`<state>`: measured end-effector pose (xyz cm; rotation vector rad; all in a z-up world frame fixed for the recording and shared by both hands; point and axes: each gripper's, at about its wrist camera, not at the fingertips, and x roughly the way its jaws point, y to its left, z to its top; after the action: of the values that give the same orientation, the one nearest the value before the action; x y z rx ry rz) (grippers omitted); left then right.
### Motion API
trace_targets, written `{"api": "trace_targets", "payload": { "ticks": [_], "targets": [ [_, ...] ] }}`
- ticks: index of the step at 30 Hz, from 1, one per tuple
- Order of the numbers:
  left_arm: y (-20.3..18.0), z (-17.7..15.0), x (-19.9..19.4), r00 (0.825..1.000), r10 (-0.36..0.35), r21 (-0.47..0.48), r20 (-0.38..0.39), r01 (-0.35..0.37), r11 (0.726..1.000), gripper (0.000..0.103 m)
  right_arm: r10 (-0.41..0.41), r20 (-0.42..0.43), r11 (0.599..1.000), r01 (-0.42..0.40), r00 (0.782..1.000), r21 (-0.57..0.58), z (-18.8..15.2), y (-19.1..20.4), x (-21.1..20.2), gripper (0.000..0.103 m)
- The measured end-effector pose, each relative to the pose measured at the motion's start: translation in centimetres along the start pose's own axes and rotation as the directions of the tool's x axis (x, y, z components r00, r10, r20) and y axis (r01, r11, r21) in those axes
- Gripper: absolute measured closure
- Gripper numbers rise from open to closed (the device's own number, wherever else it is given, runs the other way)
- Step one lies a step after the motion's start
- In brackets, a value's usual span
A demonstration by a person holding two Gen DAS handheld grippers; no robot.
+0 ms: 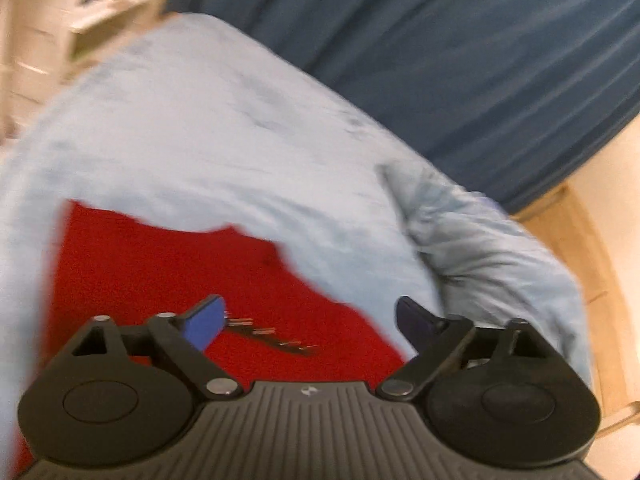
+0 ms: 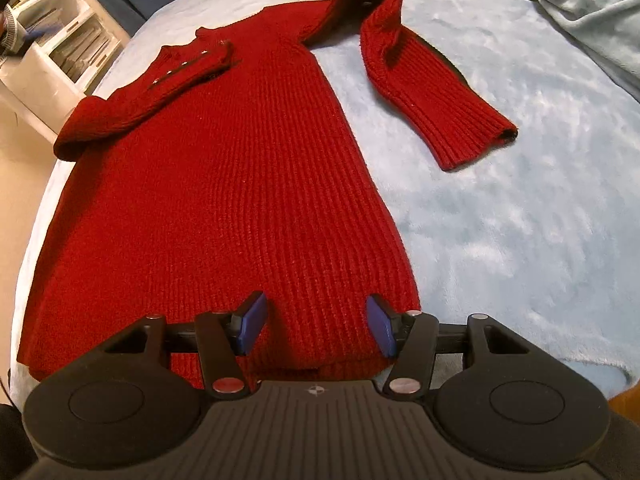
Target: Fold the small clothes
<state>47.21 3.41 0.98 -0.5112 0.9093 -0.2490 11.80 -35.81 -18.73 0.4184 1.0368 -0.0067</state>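
One red ribbed sweater (image 2: 224, 184) lies flat (right sleeve bent); both jaws gape empty.

I see a pale blue fleecy blanket (image 2: 500, 208) spread flat as the work surface. At its far right corner lies a crumpled light blue cloth (image 2: 580, 4). Off the left edge stands a white shelf unit (image 2: 60, 52) with stacked papers or trays inside. Behind the blanket hangs a dark blue curtain (image 1: 460, 48), blurred, above a light wooden floor (image 1: 600, 272).
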Motion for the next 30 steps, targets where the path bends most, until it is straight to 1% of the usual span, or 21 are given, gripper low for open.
{"api": "trace_targets", "payload": {
  "ticks": [2, 4, 5, 7, 8, 10, 11, 13, 15, 17, 18, 20, 21, 22, 23, 24, 25, 27, 28, 29, 30],
  "targets": [
    [3.7, -1.0, -2.9, 0.997, 0.065, -0.007, 0.031, -0.065, 0.998, 0.003, 0.015, 0.027, 1.0, -0.016, 1.0, 0.019, 0.5, 0.4, 0.0, 0.044],
    [7.4, -2.8, -6.0, 0.989, 0.137, 0.0, 0.056, -0.137, 0.991, 0.003, 0.066, 0.061, 0.998, -0.067, 0.996, 0.019, 1.7, 1.4, -0.2, 0.044],
    [9.2, -4.6, -7.6, 0.98, 0.182, -0.008, 0.08, -0.182, 0.983, 0.002, 0.101, 0.076, 0.995, -0.103, 0.992, 0.015, 2.9, 2.3, -0.1, 0.044],
    [12.3, -7.6, -10.0, 0.965, 0.238, -0.031, 0.11, -0.236, 0.971, 0.0, 0.169, 0.114, 0.985, -0.171, 0.979, 0.01, 6.0, 4.2, 0.4, 0.044],
    [13.8, -9.1, -10.9, 0.958, 0.26, -0.048, 0.122, -0.256, 0.965, 0.0, 0.204, 0.146, 0.978, -0.208, 0.968, 0.008, 8.0, 5.3, 1.1, 0.043],
    [16.3, -12.1, -11.7, 0.954, 0.276, -0.085, 0.121, -0.267, 0.96, 0.0, 0.246, 0.189, 0.967, -0.253, 0.95, 0.012, 12.0, 7.5, 3.1, 0.041],
    [17.8, -13.4, -12.1, 0.954, 0.279, -0.105, 0.114, -0.268, 0.958, 0.0, 0.252, 0.21, 0.965, -0.262, 0.945, 0.022, 14.4, 9.0, 4.8, 0.04],
    [19.6, -15.2, -10.6, 0.953, 0.291, -0.104, 0.089, -0.282, 0.954, 0.0, 0.249, 0.216, 0.961, -0.268, 0.944, 0.067, 17.8, 10.9, 7.9, 0.039],
    [21.5, -17.0, -8.9, 0.944, 0.323, -0.106, 0.068, -0.315, 0.943, 0.0, 0.203, 0.177, 0.965, -0.228, 0.963, 0.132, 21.1, 12.8, 12.0, 0.038],
    [23.0, -18.2, -7.8, 0.952, 0.297, -0.11, 0.075, -0.288, 0.951, 0.0, 0.071, 0.142, 0.982, -0.094, 0.987, 0.164, 23.4, 14.5, 15.8, 0.038],
    [23.7, -18.6, -7.4, 0.955, 0.286, -0.113, 0.076, -0.277, 0.954, 0.0, 0.001, 0.138, 0.986, -0.024, 0.99, 0.163, 24.2, 15.3, 17.4, 0.038],
    [25.0, -19.4, -6.6, 0.959, 0.268, -0.105, 0.088, -0.259, 0.96, 0.0, -0.064, 0.138, 0.99, 0.046, 0.988, 0.131, 24.9, 16.1, 19.6, 0.038],
    [25.5, -19.7, -6.3, 0.958, 0.27, -0.103, 0.091, -0.261, 0.96, 0.0, -0.066, 0.13, 0.993, 0.053, 0.989, 0.103, 24.9, 16.4, 20.3, 0.04],
    [25.8, -20.2, -6.4, 0.959, 0.266, -0.1, 0.093, -0.257, 0.961, 0.0, -0.098, 0.145, 0.994, 0.09, 0.985, 0.066, 24.8, 17.2, 20.4, 0.056],
    [26.2, -20.5, -6.2, 0.961, 0.258, -0.089, 0.097, -0.249, 0.964, 0.0, -0.131, 0.192, 0.991, 0.132, 0.973, 0.006, 24.6, 18.1, 19.8, 0.079],
    [25.8, -20.5, -5.9, 0.959, 0.262, -0.074, 0.104, -0.255, 0.964, 0.0, -0.115, 0.237, 0.99, 0.13, 0.965, -0.049, 24.7, 18.9, 19.0, 0.089],
    [25.2, -20.6, -5.5, 0.958, 0.265, -0.058, 0.113, -0.259, 0.964, 0.0, -0.052, 0.27, 0.993, 0.079, 0.961, -0.09, 25.0, 19.6, 17.5, 0.097],
    [24.3, -20.4, -5.4, 0.958, 0.248, -0.025, 0.145, -0.247, 0.969, 0.0, 0.055, 0.352, 0.991, -0.008, 0.934, -0.135, 25.7, 20.7, 13.4, 0.1],
    [23.9, -20.3, -5.2, 0.956, 0.25, -0.021, 0.15, -0.25, 0.968, 0.0, 0.106, 0.408, 0.987, -0.047, 0.907, -0.153, 26.0, 21.0, 11.1, 0.1],
    [23.8, -20.3, -4.9, 0.955, 0.255, -0.021, 0.15, -0.254, 0.967, 0.0, 0.131, 0.469, 0.985, -0.059, 0.873, -0.165, 26.3, 21.0, 8.9, 0.1],
    [23.8, -20.3, -4.7, 0.953, 0.263, -0.019, 0.148, -0.263, 0.965, 0.0, 0.123, 0.518, 0.986, -0.046, 0.847, -0.159, 26.5, 20.6, 7.6, 0.1]
  ]
}}
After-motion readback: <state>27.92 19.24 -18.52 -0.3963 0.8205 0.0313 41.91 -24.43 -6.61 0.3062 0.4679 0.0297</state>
